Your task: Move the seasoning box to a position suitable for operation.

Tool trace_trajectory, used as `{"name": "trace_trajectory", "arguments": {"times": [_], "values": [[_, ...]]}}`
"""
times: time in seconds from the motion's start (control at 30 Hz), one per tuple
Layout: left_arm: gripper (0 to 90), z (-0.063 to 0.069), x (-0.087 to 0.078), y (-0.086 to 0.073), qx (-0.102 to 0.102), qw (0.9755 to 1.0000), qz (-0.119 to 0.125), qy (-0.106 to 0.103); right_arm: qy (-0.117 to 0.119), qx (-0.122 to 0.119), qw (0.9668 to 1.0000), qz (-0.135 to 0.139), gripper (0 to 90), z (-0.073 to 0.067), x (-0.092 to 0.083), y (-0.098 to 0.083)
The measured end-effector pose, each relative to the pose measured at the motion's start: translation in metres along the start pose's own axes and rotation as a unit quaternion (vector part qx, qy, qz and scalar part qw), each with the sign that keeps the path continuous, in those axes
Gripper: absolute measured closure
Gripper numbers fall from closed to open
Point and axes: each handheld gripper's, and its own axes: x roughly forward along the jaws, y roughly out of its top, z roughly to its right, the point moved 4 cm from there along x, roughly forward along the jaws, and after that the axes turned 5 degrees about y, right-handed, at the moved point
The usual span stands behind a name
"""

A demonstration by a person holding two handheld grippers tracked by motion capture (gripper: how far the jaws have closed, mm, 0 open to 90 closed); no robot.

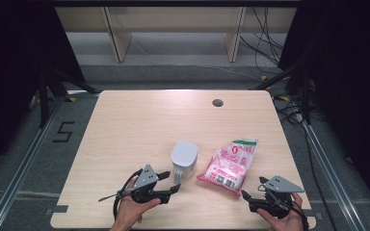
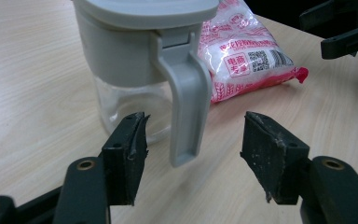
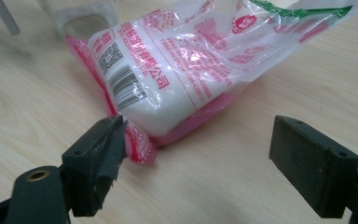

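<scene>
The jar's grey handle (image 2: 186,100) hangs upright between the left tongs' (image 2: 193,144) parted jaws, untouched. The right tongs (image 3: 196,154), also parted, face the sugar bag (image 3: 177,60).

Looked like a lab recording booth: a bare wooden table (image 1: 139,120) stood between black curtains (image 1: 9,57), metal rails (image 1: 24,163) ran along the grey carpet, a taped "5" (image 1: 63,131) marked the floor, and loose cables (image 1: 265,43) trailed behind by a plain bench (image 1: 173,29).
</scene>
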Motion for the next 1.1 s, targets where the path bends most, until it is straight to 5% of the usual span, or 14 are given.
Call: {"name": "trace_trajectory", "arguments": {"times": [0.13,0.3,0.57,0.67,0.83,0.87,0.93,1.0,1.1], "values": [[43.3,0.003,0.006,0.004,0.007,0.9999,0.005,0.005,0.001,0.001,1.0000,0.000,18.8,-0.001,0.000,0.000],[55.1,0.000,0.015,0.009,0.042,0.9988,0.018,0.016,-0.007,0.001,1.0000,-0.007,18.9,-0.002,-0.001,-0.001],[67.7,-0.008,0.023,0.009,0.033,0.9987,0.023,0.030,0.004,-0.005,1.0000,-0.006,19.0,-0.002,0.001,0.000],[68.0,-0.011,0.024,0.010,0.029,0.9987,0.025,0.035,-0.003,-0.017,0.9998,-0.003,19.0,0.000,0.001,-0.001],[68.1,-0.015,0.027,0.012,0.028,0.9987,0.025,0.036,-0.001,0.010,0.9998,-0.014,18.9,-0.006,0.000,-0.002],[68.1,-0.017,0.028,0.013,0.029,0.9988,0.024,0.030,0.001,-0.011,0.9999,-0.007,19.0,-0.002,0.001,-0.001],[68.2,-0.020,0.029,0.014,0.028,0.9988,0.025,0.032,0.000,0.012,0.9999,-0.012,18.9,-0.005,0.001,-0.002],[68.2,-0.024,0.030,0.015,0.030,0.9986,0.028,0.035,0.002,-0.014,0.9999,-0.003,18.9,-0.001,0.002,-0.001],[68.2,-0.030,0.032,0.016,0.029,0.9983,0.032,0.040,0.003,-0.006,1.0000,-0.006,18.9,-0.001,0.002,-0.001]]}}
